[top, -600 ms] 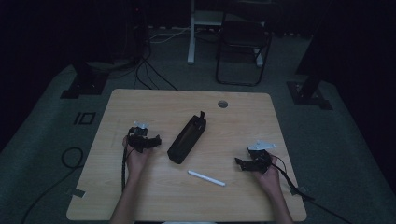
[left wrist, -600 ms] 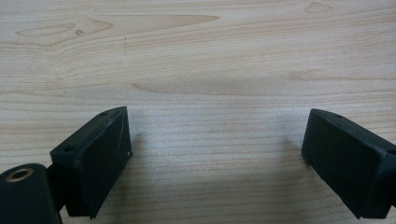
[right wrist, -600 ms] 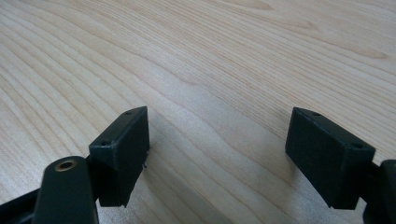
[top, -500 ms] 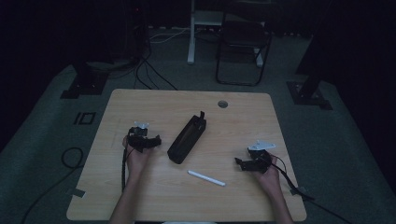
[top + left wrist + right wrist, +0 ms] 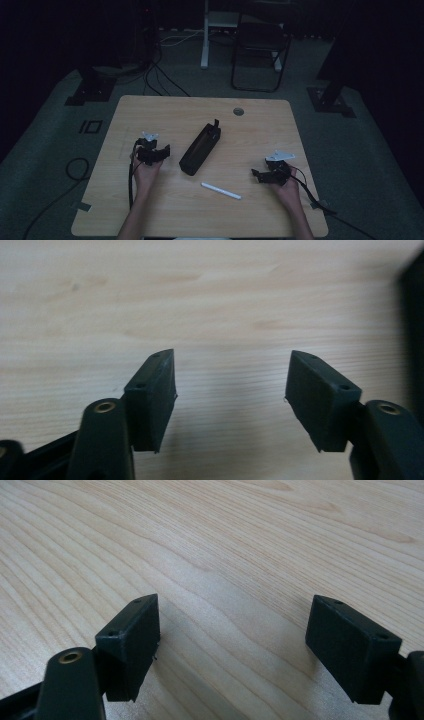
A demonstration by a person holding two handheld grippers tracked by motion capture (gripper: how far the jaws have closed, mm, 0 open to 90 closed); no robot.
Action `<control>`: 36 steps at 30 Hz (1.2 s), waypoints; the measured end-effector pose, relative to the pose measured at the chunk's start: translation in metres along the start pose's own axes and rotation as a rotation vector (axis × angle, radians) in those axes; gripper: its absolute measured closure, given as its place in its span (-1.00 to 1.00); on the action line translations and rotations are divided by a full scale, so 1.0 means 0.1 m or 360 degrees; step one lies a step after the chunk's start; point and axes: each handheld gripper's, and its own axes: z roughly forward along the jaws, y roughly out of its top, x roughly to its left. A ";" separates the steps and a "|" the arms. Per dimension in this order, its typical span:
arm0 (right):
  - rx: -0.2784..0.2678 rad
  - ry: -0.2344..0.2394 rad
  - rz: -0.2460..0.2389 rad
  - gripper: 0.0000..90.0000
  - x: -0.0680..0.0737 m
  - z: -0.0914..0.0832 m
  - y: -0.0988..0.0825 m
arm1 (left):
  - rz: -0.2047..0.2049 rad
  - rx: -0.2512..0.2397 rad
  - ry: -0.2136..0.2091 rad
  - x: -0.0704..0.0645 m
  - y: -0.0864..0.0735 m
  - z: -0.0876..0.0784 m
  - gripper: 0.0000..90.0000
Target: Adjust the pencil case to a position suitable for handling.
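2 grippers: we hold the left gripper (image 5: 159,151) at about 9 o'clock on the pale wooden table (image 5: 165,112) and the right gripper (image 5: 261,175) at about 4 o'clock, both low over the wood.
Left gripper state: in the left gripper view (image 5: 230,390) our jaws stand spread, with bare wood grain between them and nothing pinched.
Right gripper state: in the right gripper view (image 5: 232,642) the jaws are spread wide too, again with bare table between them.
Case: we see the long black open-topped pencil case (image 5: 200,147) lying on a slant near the table's middle, from about 7 o'clock up to 1 o'clock, just beside our left gripper and not touched by it; its dark edge (image 5: 412,330) shows at 3 o'clock in the left gripper view.
Pen: the slim white pen-like stick (image 5: 221,190) lies flat at about 6 o'clock of the case, between our 2 hands, apart from both grippers and outside the case.
Done so far: we judge that nothing is done yet; 0 things are gripped and the stick is not in the case.
Left to do: we judge the whole job remains, namely picking up the stick, steadying the case and slipping the stick inside.
Other: 1 small round grey grommet hole (image 5: 238,111) sits at 1 o'clock on the table.
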 end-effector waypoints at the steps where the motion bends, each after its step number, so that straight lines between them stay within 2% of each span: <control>1: 0.0000 0.0000 0.0000 -0.53 0.00 0.00 0.00 | 0.0016 -0.0023 -0.0027 -0.04 0.00 -0.06 -0.22; 9: 0.0000 0.0000 0.0000 -0.53 0.00 0.00 0.00 | 0.0039 -0.0064 -0.0195 -0.20 -0.01 -0.30 -0.35; 10: 0.0000 0.0000 0.0000 -0.53 0.00 0.00 0.00 | 0.0039 -0.0072 -0.0232 -0.24 0.00 -0.34 -0.40; 11: 0.0000 0.0000 0.0000 -0.53 0.00 0.00 0.00 | 0.0039 -0.0072 -0.0232 -0.24 0.00 -0.34 -0.42; 14: 0.0000 0.0000 0.0000 -0.53 0.00 0.00 0.00 | 0.0078 -0.0079 -0.0295 -0.31 0.01 -0.40 -0.45; 15: 0.0000 0.0000 -0.0001 -0.53 0.00 0.00 0.00 | 0.0096 -0.0081 -0.0300 -0.34 0.01 -0.42 -0.47; 17: 0.0000 0.0000 -0.0001 -0.53 0.00 0.00 0.00 | 0.0122 -0.0086 -0.0267 -0.37 0.00 -0.43 -0.48; 20: 0.0000 0.0000 -0.0001 -0.53 0.00 0.00 0.00 | 0.0132 -0.0055 -0.0199 -0.34 -0.03 -0.44 -0.44; 24: 0.0000 0.0001 -0.0001 -0.53 0.00 0.00 0.00 | 0.0116 -0.0032 -0.0209 -0.29 -0.09 -0.48 -0.44; 26: 0.0000 0.0001 -0.0001 -0.53 0.00 0.00 0.00 | 0.0119 -0.0041 -0.0249 -0.31 -0.11 -0.51 -0.44; 31: 0.0000 0.0001 -0.0001 -0.53 0.00 0.00 0.00 | 0.0207 -0.0054 -0.0343 -0.50 -0.13 -0.57 -0.53; 34: 0.0000 0.0000 -0.0001 -0.53 0.00 0.00 0.00 | 0.0259 -0.0034 -0.0357 -0.60 -0.15 -0.57 -0.56; 36: 0.0000 0.0001 -0.0001 -0.53 0.00 0.00 0.00 | 0.0256 -0.0024 -0.0373 -0.63 -0.16 -0.56 -0.58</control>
